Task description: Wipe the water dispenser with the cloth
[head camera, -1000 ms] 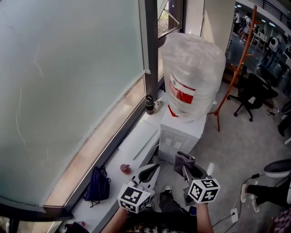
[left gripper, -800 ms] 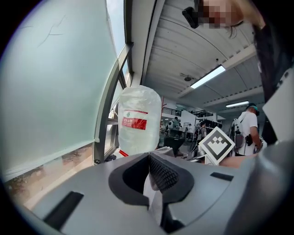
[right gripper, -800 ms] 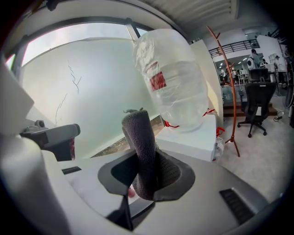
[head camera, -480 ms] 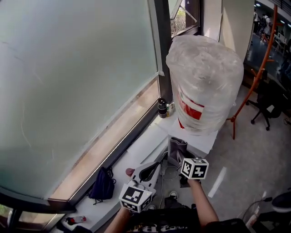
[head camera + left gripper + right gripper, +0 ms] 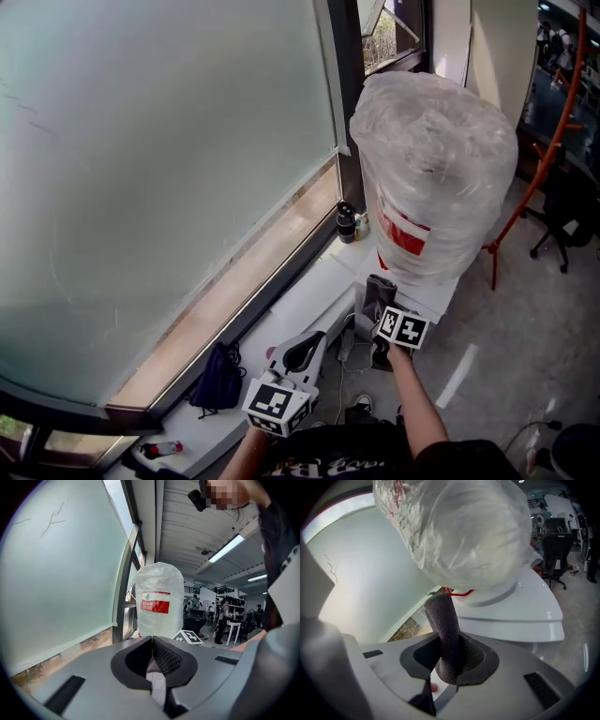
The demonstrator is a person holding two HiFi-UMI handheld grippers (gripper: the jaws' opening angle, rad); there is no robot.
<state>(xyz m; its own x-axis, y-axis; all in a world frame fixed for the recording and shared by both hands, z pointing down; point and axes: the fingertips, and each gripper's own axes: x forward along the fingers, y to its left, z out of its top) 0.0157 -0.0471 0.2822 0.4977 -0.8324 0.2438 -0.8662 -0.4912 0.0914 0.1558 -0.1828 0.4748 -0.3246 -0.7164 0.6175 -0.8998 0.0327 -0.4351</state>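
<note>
The left gripper (image 5: 152,641), jaws clenched on nothing, hangs low, left of the dispenser (image 5: 515,609). The right gripper (image 5: 451,660) grasps the grey cloth (image 5: 445,625) upright, just beside the dispenser's front, below its plastic-wrapped bottle (image 5: 433,159).

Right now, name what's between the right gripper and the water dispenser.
Only the grey cloth, clamped in the right gripper, pointing at the water dispenser; right gripper view.
</note>
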